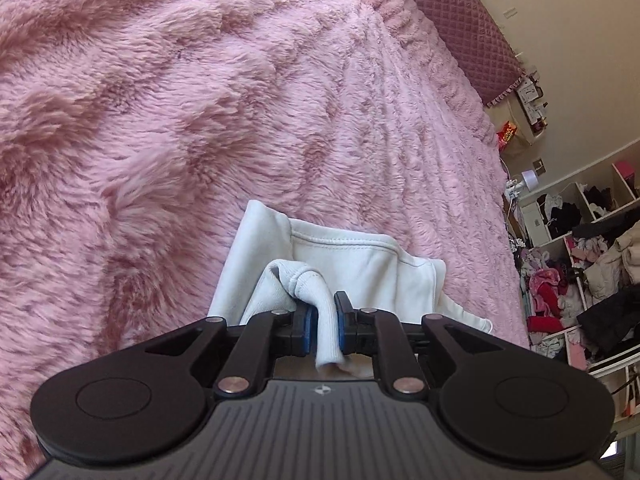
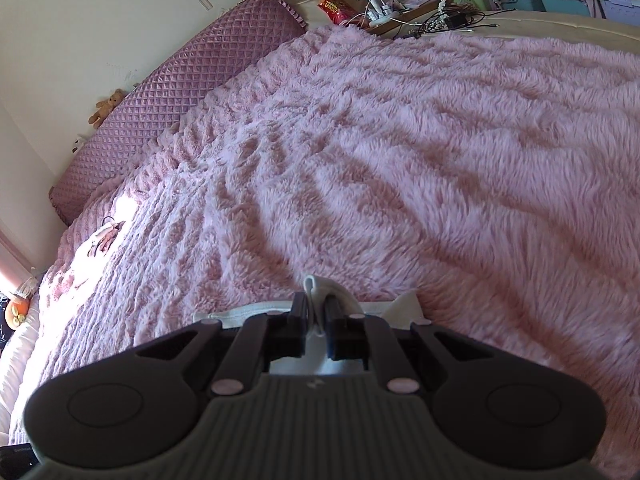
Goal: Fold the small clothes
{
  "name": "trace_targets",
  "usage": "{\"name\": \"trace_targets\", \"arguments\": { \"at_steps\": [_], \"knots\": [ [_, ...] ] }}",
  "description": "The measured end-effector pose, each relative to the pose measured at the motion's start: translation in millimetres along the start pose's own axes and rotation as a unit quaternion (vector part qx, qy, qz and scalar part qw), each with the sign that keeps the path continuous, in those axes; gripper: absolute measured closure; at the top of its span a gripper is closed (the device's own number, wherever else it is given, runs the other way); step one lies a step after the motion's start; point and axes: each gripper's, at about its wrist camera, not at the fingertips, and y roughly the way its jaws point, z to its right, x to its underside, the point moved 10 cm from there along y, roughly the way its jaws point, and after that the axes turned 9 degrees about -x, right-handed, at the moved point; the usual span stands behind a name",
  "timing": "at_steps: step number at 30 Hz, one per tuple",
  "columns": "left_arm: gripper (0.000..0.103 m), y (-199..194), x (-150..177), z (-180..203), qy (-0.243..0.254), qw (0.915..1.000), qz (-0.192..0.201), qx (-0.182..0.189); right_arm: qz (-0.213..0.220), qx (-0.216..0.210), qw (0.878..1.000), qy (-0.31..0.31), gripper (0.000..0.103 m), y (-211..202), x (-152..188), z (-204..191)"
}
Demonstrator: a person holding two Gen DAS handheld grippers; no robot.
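I see open blanket (image 2: 400, 140) from 10 to 2 o'clock, free to pass. Headboard (image 2: 180, 92) blocks at 10, cluttered nightstand (image 2: 400, 20) at 12, shelves (image 1: 580, 260) at 3.

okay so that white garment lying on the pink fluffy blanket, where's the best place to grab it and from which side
Probably the stitched hem edge of the white garment: it is thicker and stands proud of the pink blanket, so fingers can close on it without catching fur. Come in low from the near side, as the left gripper does on a bunched fold. The right gripper is pinching another edge the same way.
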Motion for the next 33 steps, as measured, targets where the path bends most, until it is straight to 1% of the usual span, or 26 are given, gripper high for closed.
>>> {"name": "trace_targets", "arguments": {
  "at_steps": [1,2,3,4,5,6,7,8,9,10,12,14,15,16,18,19,21,23,25,26,29,30,31,33],
  "knots": [
    [0.085,-2.3,-1.8,-2.4,-0.014,0.9999,-0.005,0.009,-0.001,0.0,1.0,-0.002,0.098,1.9,0.3,-0.1],
    [0.08,-5.8,-3.8,-4.4,-0.022,0.9996,-0.008,0.014,-0.004,-0.006,1.0,-0.001,0.096,2.9,0.2,0.0],
    [0.074,-11.3,-6.2,-6.0,-0.027,0.9994,-0.011,0.019,-0.001,-0.01,1.0,0.002,0.089,1.0,-1.2,-0.2],
    [0.071,-18.1,-9.2,-6.8,-0.029,0.9993,-0.007,0.022,0.008,-0.015,1.0,0.004,0.077,-2.9,-4.2,-0.6],
    [0.065,-26.1,-12.9,-7.7,-0.03,0.9992,0.0,0.025,0.015,-0.025,1.0,0.0,0.072,-10.0,-8.7,-2.4],
    [0.058,-36.5,-17.9,-7.6,-0.031,0.999,0.011,0.032,0.022,-0.029,0.999,-0.007,0.072,-17.5,-12.4,-3.5],
    [0.055,-47.0,-23.8,-8.4,-0.03,0.9986,0.028,0.033,0.023,-0.032,0.999,-0.015,0.072,-24.4,-14.6,-4.2],
    [0.048,-56.7,-28.5,-9.3,-0.028,0.998,0.046,0.033,0.02,-0.034,0.999,-0.024,0.072,-30.9,-15.8,-5.0],
    [0.044,-66.4,-32.6,-9.5,-0.023,0.997,0.065,0.034,0.021,-0.033,0.999,-0.035,0.072,-37.6,-16.7,-4.8],
    [0.043,-74.0,-35.1,-8.2,-0.016,0.9963,0.078,0.033,0.021,-0.031,0.998,-0.048,0.072,-43.8,-17.2,-4.4],
    [0.043,-80.4,-34.6,-4.1,0.007,0.9961,0.084,0.028,0.017,-0.028,0.996,-0.079,0.072,-52.2,-15.8,-2.9],
    [0.043,-82.1,-32.9,2.7,0.053,0.9937,0.098,0.0,0.008,-0.02,0.995,-0.102,0.071,-56.0,-12.8,-0.3],
    [0.043,-81.3,-31.7,8.0,0.083,0.9907,0.106,-0.017,0.005,-0.019,0.994,-0.108,0.071,-56.9,-11.5,1.2],
    [0.043,-80.0,-28.9,14.8,0.13,0.9836,0.118,-0.044,0.002,-0.019,0.993,-0.115,0.07,-57.2,-9.8,2.1],
    [0.043,-73.0,-20.7,27.6,0.203,0.9675,0.129,-0.076,-0.005,-0.02,0.991,-0.134,0.068,-55.6,-5.2,3.4],
    [0.043,-68.2,-16.3,32.6,0.227,0.9615,0.131,-0.082,-0.01,-0.022,0.99,-0.142,0.068,-53.1,-2.6,3.2],
    [0.042,-55.4,-9.6,40.5,0.257,0.955,0.122,-0.083,-0.02,-0.03,0.989,-0.145,0.068,-47.0,1.0,3.1],
    [0.042,-41.2,-6.0,44.4,0.27,0.9529,0.109,-0.086,-0.022,-0.036,0.988,-0.146,0.066,-40.8,3.1,1.7],
    [0.042,-31.7,-5.7,43.1,0.277,0.9498,0.11,-0.095,-0.025,-0.037,0.987,-0.151,0.058,-33.4,4.5,1.2],
    [0.042,-28.1,-6.6,42.4,0.275,0.9499,0.111,-0.097,-0.028,-0.031,0.987,-0.158,0.057,-28.0,5.2,2.1],
    [0.042,-19.8,-8.1,37.6,0.264,0.9542,0.106,-0.093,-0.034,-0.024,0.985,-0.166,0.056,-14.1,3.9,5.2],
    [0.042,-18.4,-8.6,37.2,0.262,0.9548,0.109,-0.09,-0.035,-0.027,0.985,-0.167,0.052,-10.0,3.4,4.8],
    [0.042,-17.4,-9.1,37.5,0.26,0.9553,0.112,-0.086,-0.037,-0.03,0.984,-0.17,0.047,-6.0,2.7,4.5],
    [0.041,-13.4,-9.9,38.3,0.255,0.9574,0.111,-0.077,-0.037,-0.036,0.983,-0.177,0.044,0.3,2.5,2.6]
  ]
}}
